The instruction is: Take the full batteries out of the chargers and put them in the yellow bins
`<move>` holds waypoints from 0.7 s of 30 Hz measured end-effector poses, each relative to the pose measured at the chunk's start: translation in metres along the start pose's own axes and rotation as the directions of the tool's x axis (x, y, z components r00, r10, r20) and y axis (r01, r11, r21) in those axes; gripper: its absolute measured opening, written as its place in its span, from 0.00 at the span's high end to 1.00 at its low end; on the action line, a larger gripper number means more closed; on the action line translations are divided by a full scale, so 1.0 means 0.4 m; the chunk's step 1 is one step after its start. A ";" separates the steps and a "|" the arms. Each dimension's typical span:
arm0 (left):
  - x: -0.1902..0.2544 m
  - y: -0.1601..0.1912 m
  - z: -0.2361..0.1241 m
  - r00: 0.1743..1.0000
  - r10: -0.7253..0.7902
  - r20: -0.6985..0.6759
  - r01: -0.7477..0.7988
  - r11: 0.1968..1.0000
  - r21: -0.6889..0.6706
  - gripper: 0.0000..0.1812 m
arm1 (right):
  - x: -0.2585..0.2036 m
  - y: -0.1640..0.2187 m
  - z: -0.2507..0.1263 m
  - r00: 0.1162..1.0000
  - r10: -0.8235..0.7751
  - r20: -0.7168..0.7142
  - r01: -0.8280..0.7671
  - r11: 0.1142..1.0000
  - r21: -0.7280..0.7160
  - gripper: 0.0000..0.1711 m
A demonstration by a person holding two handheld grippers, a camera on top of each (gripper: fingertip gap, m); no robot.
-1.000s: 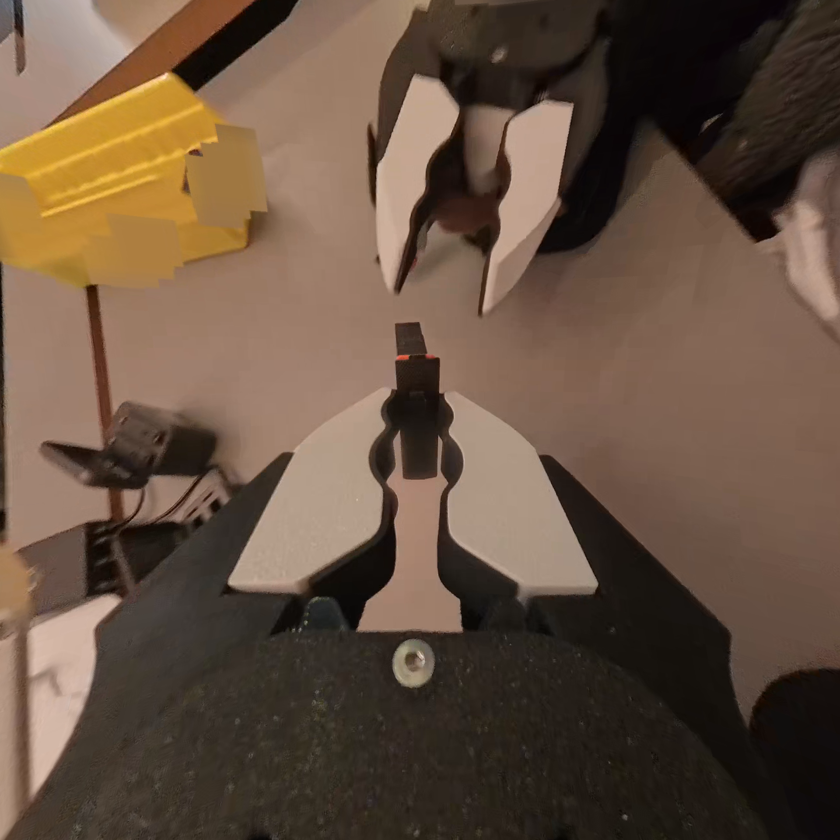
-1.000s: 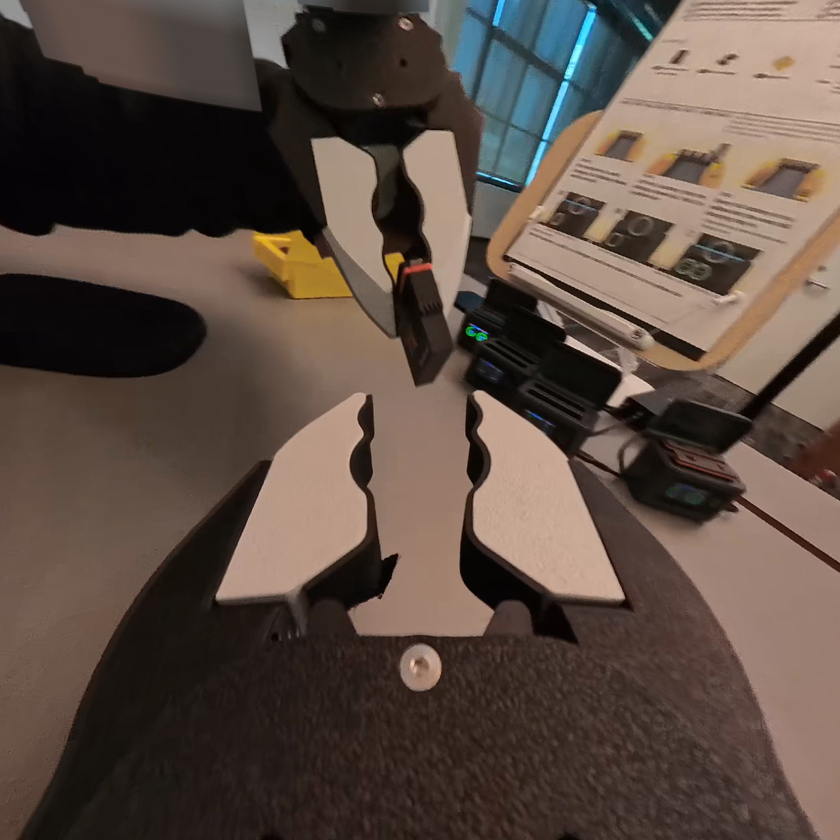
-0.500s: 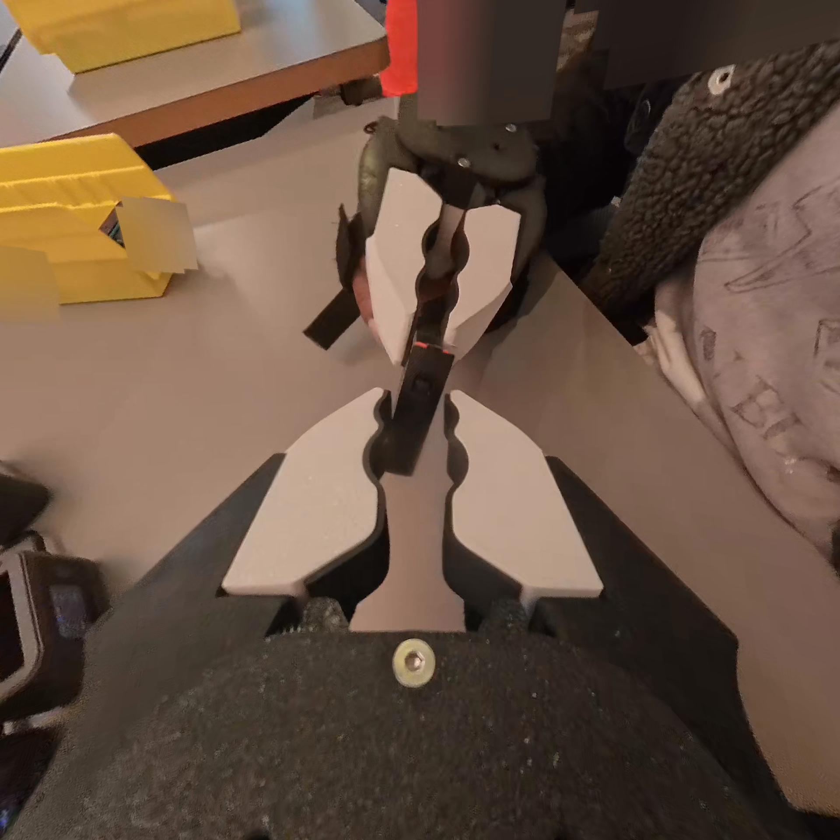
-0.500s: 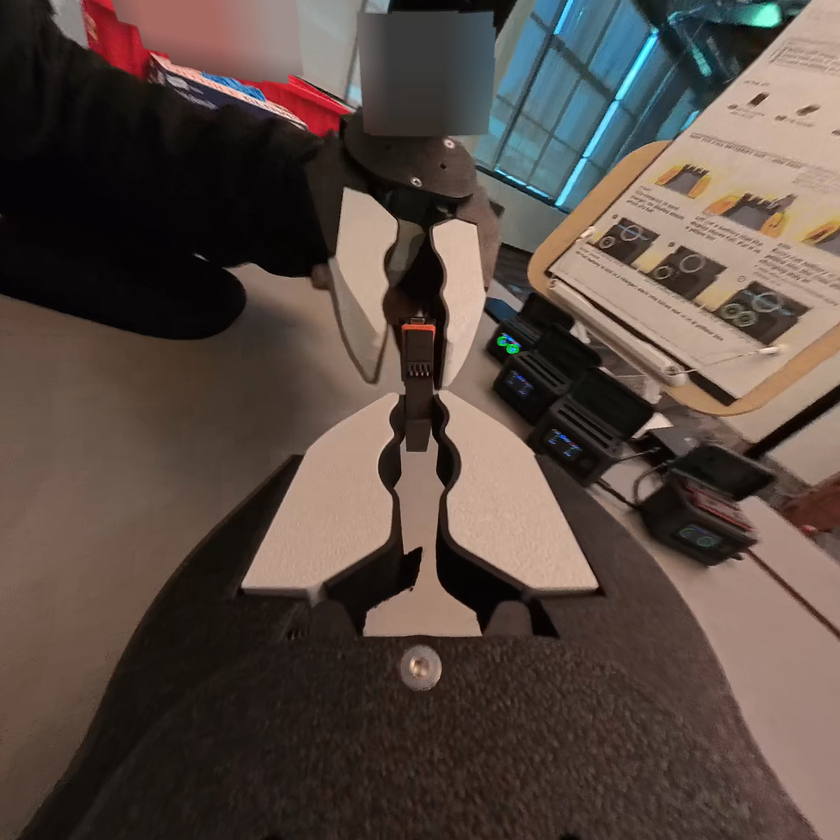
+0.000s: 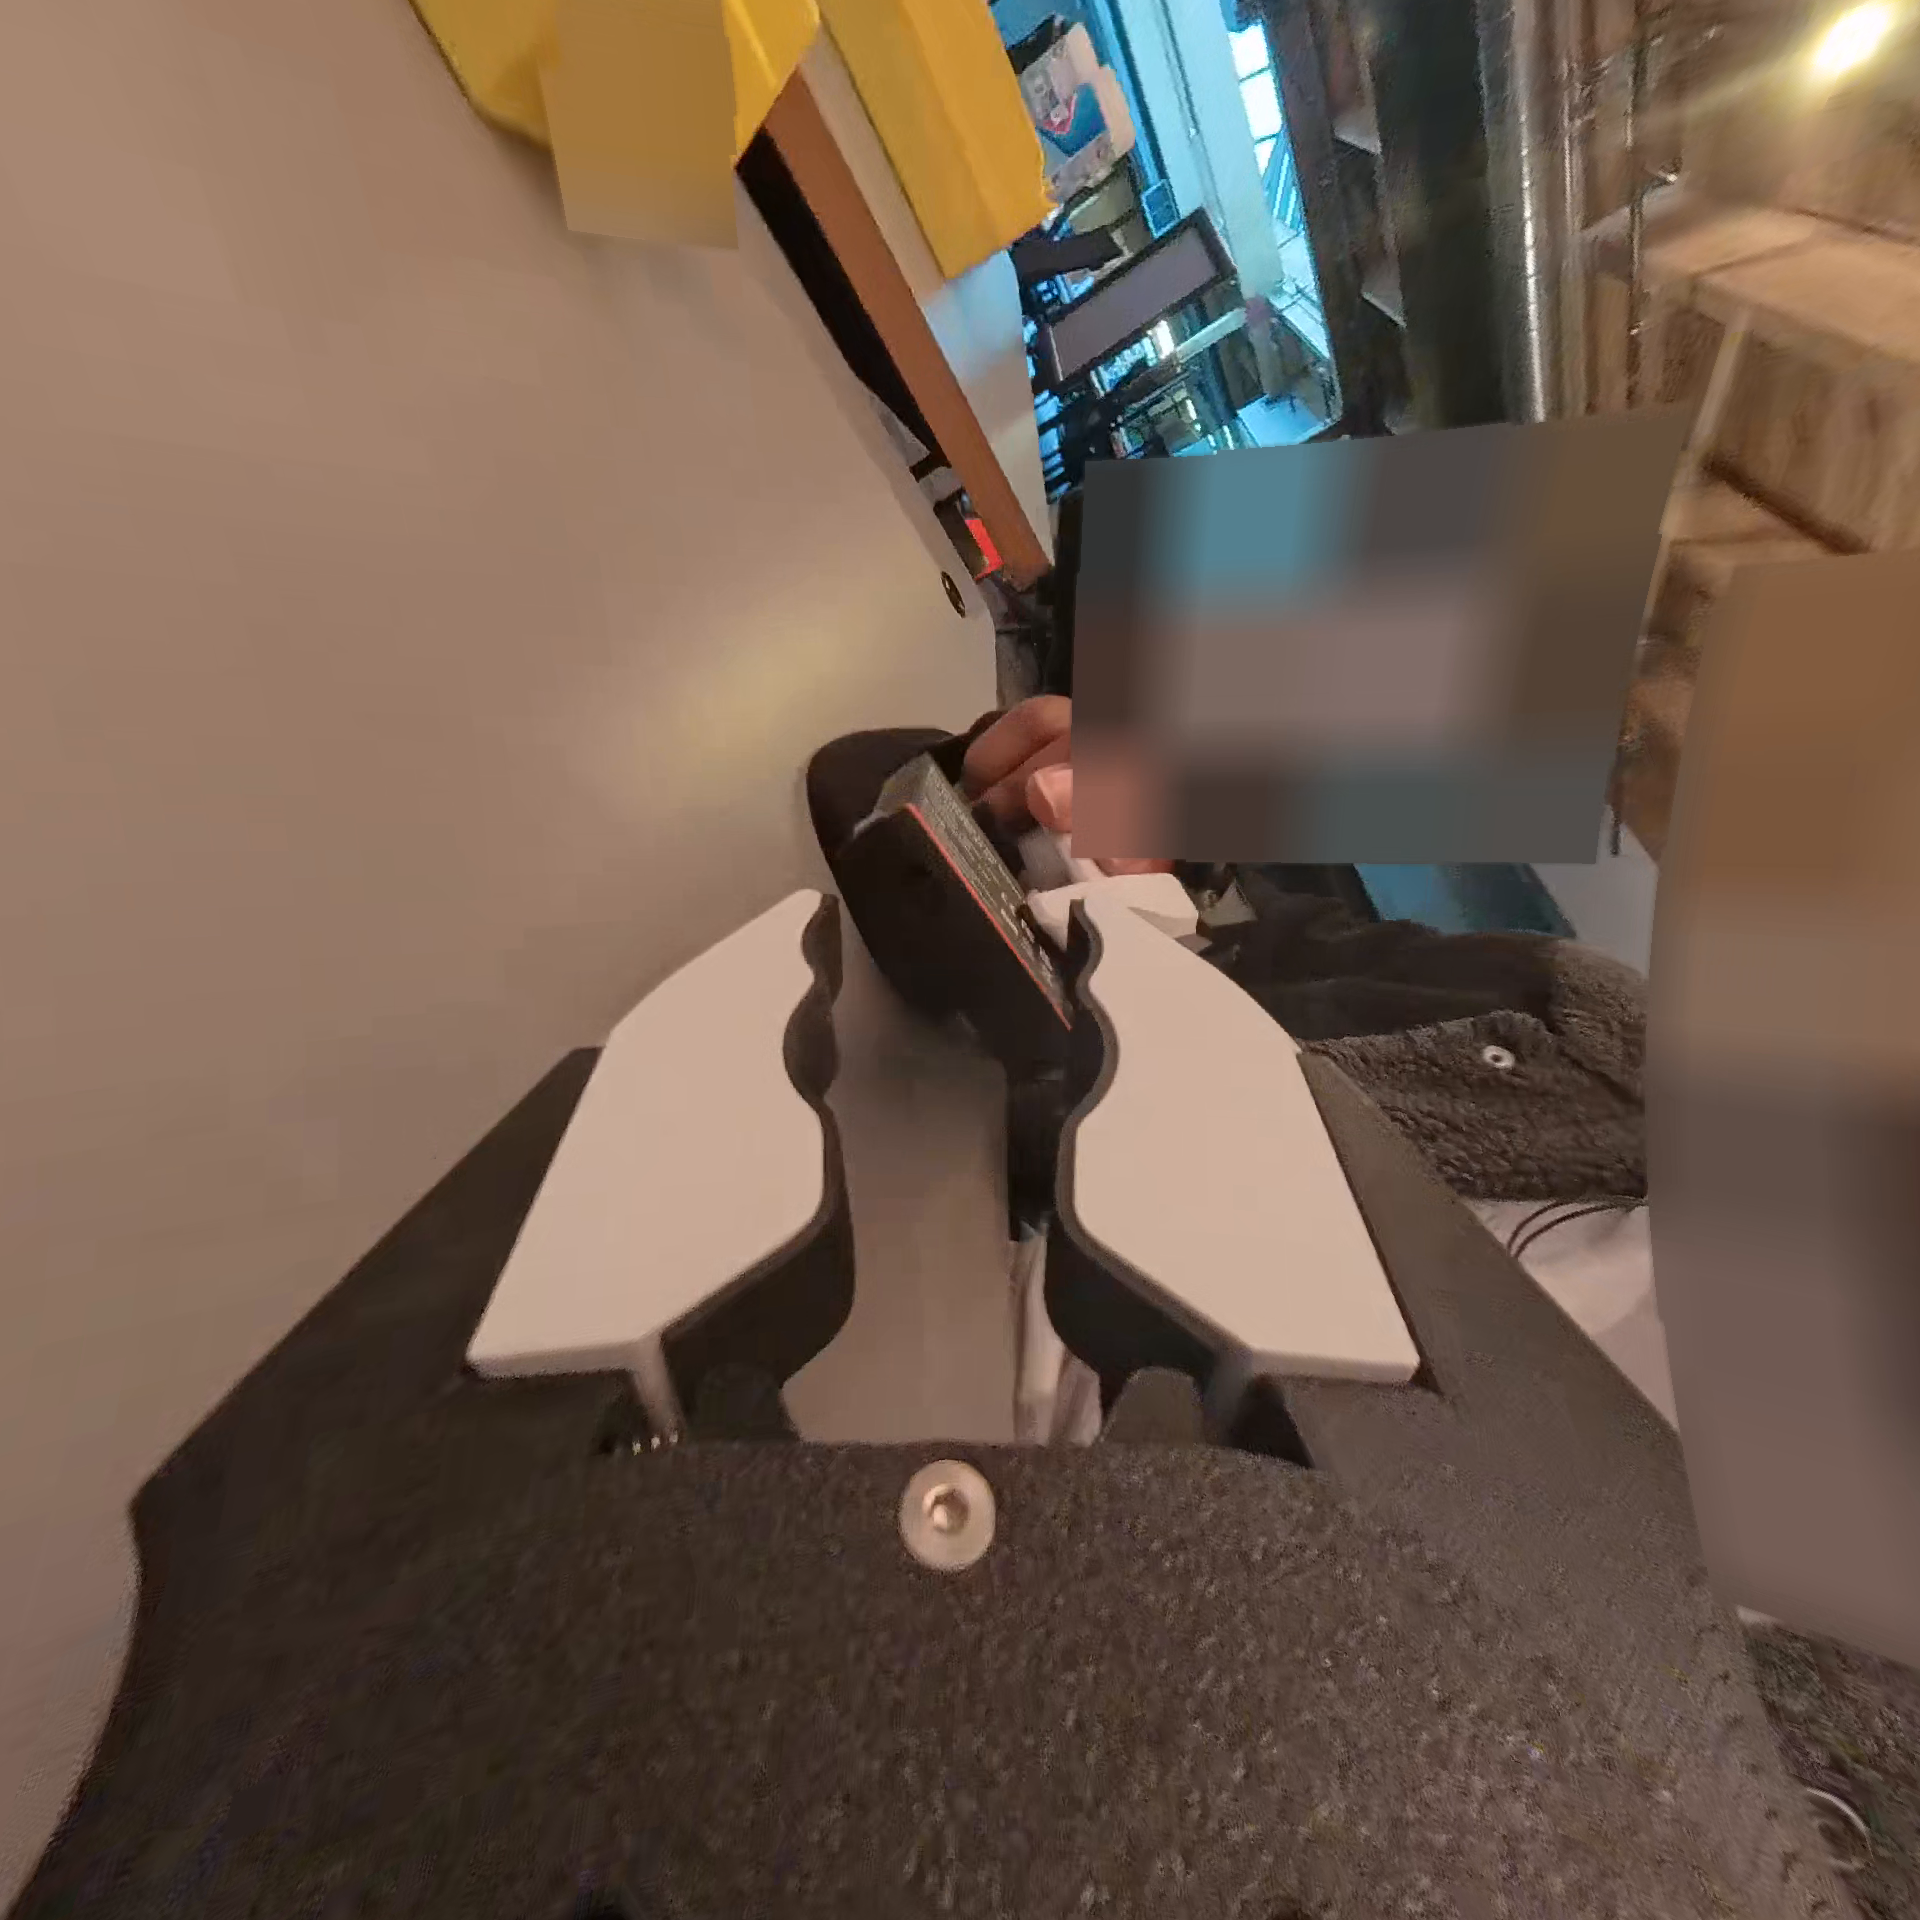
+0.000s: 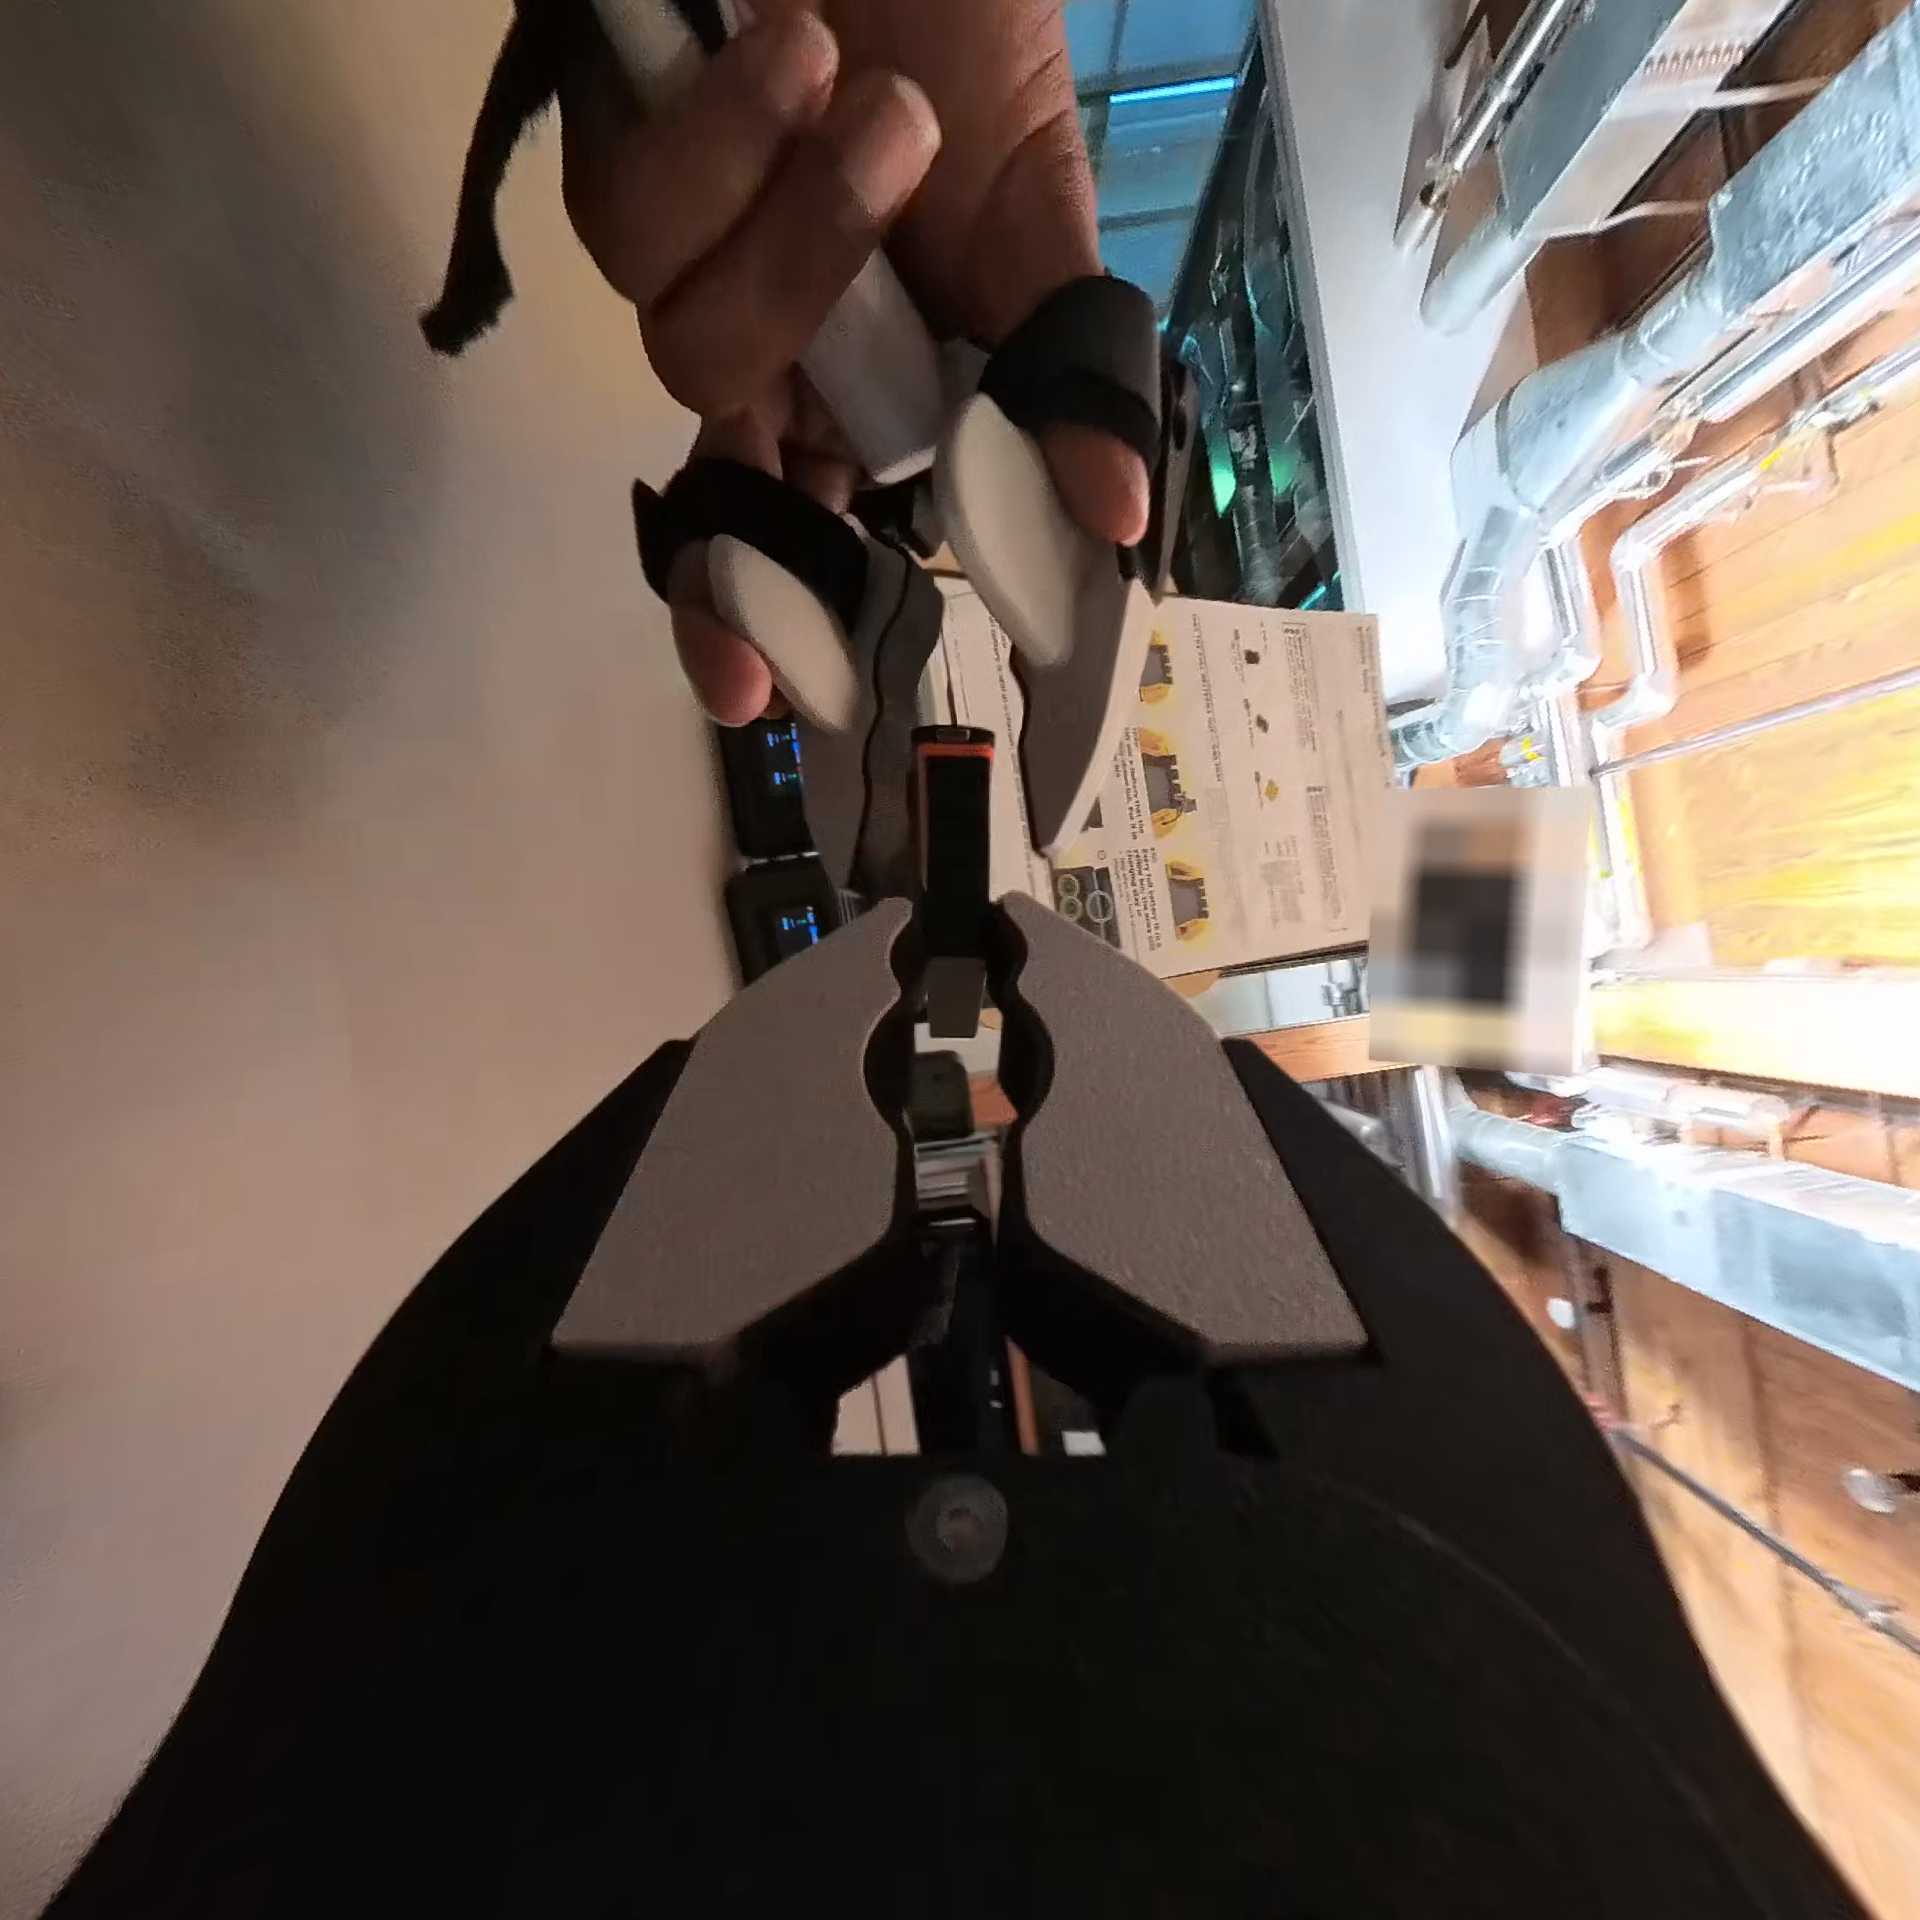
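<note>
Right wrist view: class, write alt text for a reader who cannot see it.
The right hand-held gripper is shut on a slim black battery with an orange end. Beyond it, a hand works the open left hand-held gripper, with chargers and an instruction sheet behind.

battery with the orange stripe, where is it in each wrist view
Left wrist view: the battery sits just above centre, tilted, at the tip of the left gripper, whose jaws stand open.
Right wrist view: the battery stands upright above centre, clamped in the right gripper.
Shared landmark: the pale table along the left side.
</note>
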State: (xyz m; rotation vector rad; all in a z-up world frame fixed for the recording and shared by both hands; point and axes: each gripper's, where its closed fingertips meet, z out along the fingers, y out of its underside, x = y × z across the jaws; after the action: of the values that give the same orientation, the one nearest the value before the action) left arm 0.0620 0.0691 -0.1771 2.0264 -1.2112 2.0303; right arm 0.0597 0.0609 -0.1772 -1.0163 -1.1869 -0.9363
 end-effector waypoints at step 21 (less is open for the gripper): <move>-0.005 -0.191 -0.113 0.822 0.468 0.326 -0.457 0.882 -0.115 0.91 | 0.012 0.072 0.033 0.914 0.406 0.010 -0.404 0.910 -0.096 0.87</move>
State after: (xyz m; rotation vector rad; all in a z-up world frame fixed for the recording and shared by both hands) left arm 0.0646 0.1470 -0.1348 2.3217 -1.9622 1.8320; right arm 0.0841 0.0815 -0.1750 -1.2962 -0.9117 -0.6501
